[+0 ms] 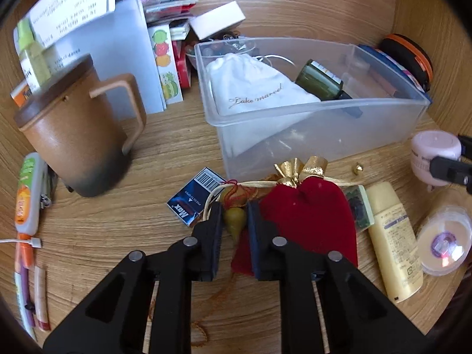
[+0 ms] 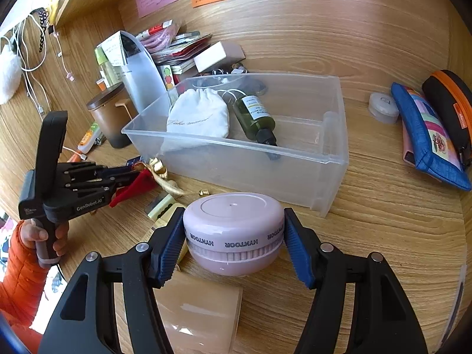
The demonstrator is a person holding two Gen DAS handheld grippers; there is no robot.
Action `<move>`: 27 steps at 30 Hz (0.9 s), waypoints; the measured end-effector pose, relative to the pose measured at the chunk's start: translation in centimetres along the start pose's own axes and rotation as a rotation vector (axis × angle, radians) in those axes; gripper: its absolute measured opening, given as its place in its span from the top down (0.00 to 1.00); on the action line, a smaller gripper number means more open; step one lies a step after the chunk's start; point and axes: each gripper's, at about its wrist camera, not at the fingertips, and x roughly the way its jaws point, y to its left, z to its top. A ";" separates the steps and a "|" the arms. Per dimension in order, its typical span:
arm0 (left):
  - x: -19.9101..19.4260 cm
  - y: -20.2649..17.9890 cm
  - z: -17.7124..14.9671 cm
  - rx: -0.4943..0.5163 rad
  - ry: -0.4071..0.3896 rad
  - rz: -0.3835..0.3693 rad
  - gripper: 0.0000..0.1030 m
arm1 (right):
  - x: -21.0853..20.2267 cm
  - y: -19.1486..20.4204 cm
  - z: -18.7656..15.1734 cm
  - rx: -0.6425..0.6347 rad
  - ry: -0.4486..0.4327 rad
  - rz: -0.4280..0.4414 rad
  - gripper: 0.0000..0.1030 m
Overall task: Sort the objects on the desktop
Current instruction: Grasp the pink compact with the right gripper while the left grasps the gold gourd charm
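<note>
A clear plastic bin (image 1: 339, 118) (image 2: 330, 159) holds a white drawstring pouch (image 1: 250, 88) (image 2: 197, 115) and a dark green bottle (image 1: 321, 81) (image 2: 256, 116). My left gripper (image 1: 234, 215) (image 2: 132, 174) is closed around a small green gourd charm (image 1: 234, 221) beside a red velvet pouch (image 1: 309, 221) with a gold bow, in front of the bin. My right gripper (image 2: 233, 233) is shut on a pink round jar (image 2: 233, 230) (image 1: 433, 150) just above the desk, right of the red pouch.
A brown lidded mug (image 1: 73, 129) stands left. A staple box (image 1: 194, 197), a yellow bottle (image 1: 392, 236) and a tape roll (image 1: 445, 244) lie near the red pouch. Pencil cases (image 2: 427, 135) lie at right. Books and papers (image 1: 165, 44) are stacked behind.
</note>
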 end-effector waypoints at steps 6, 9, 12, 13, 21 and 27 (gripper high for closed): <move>-2.8 -0.2 -0.7 0.000 -0.042 -0.026 0.85 | -0.4 -0.2 0.3 0.006 -0.011 0.001 0.41; -4.3 -0.1 -0.4 -0.008 -0.067 -0.035 0.85 | -0.7 -0.3 0.5 0.012 -0.020 0.004 0.41; -5.6 -0.3 -0.2 0.001 -0.089 -0.035 0.85 | -1.1 -0.4 0.7 0.015 -0.033 0.006 0.41; -6.0 -0.4 -0.1 0.005 -0.096 -0.038 0.85 | -1.2 -0.3 0.8 0.016 -0.038 0.006 0.41; -8.2 -0.7 0.7 0.003 -0.166 -0.062 0.85 | -2.5 0.0 1.5 0.007 -0.074 0.007 0.41; -9.8 -1.1 1.8 0.010 -0.220 -0.070 0.85 | -3.3 0.4 2.5 -0.008 -0.104 0.004 0.41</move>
